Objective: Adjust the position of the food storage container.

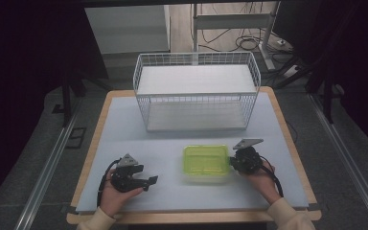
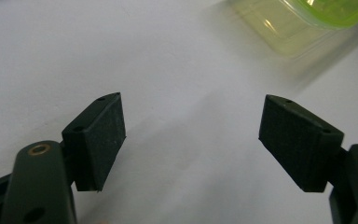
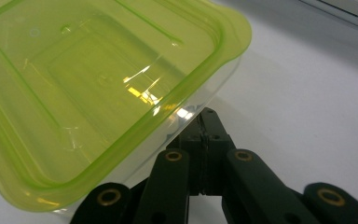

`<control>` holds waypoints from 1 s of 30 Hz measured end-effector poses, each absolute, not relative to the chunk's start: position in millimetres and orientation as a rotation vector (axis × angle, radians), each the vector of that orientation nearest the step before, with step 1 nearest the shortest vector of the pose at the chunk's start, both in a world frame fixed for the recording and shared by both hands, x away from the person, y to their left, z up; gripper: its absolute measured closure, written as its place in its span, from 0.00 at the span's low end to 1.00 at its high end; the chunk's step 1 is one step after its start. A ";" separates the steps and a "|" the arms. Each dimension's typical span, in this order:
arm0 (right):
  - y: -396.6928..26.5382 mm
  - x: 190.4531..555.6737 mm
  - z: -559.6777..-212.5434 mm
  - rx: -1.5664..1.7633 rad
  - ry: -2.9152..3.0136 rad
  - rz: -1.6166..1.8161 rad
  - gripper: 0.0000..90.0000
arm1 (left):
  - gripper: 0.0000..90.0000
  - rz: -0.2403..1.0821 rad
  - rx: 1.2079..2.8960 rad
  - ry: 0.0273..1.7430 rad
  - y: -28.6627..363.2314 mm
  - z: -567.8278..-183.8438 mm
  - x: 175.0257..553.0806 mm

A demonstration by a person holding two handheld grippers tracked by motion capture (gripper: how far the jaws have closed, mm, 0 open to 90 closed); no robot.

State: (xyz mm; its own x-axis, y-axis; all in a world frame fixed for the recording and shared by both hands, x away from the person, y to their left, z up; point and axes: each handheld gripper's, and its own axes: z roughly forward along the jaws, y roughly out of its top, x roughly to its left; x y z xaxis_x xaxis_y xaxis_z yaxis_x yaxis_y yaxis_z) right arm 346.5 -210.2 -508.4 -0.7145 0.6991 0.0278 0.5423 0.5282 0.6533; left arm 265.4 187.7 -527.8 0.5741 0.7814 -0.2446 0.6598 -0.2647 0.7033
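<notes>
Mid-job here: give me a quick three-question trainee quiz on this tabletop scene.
1. True or false: the right gripper has its jaws shut, tips by the green-lidded container.
2. Left gripper jaws: A) open, nothing between them; B) shut on the lid; C) holding the basket.
3. What stands at the far side of the table, beyond the container?

Key: 1 true; 2 A; 3 the white wire basket.

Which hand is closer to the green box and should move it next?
Probably the right. The right gripper sits against the green box's right side, jaws shut, tips under its rim. The left gripper is open, apart from the box over bare table.
</notes>
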 end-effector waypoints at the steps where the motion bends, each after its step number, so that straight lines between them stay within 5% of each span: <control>1: -207.7 347.0 -508.7 1.040 2.535 0.955 1.00 | 0.25 0.192 2.002 1.151 187.7 -527.8 265.5; 17: -189.7 348.7 -511.0 0.994 2.557 0.950 1.00 | 0.25 0.191 2.007 1.152 189.1 -528.6 266.2; 30: -238.8 320.7 -493.6 1.102 2.453 1.048 0.98 | 0.25 0.196 1.986 1.162 192.2 -527.5 267.2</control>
State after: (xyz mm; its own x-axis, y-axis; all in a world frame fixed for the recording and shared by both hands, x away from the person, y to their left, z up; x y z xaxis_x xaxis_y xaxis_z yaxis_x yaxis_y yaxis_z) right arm 320.7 -238.8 -493.6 -0.6807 0.7303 0.0578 0.5466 0.4537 0.7038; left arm 267.2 192.2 -527.5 0.5643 0.7870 -0.2495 0.6613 -0.2499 0.7073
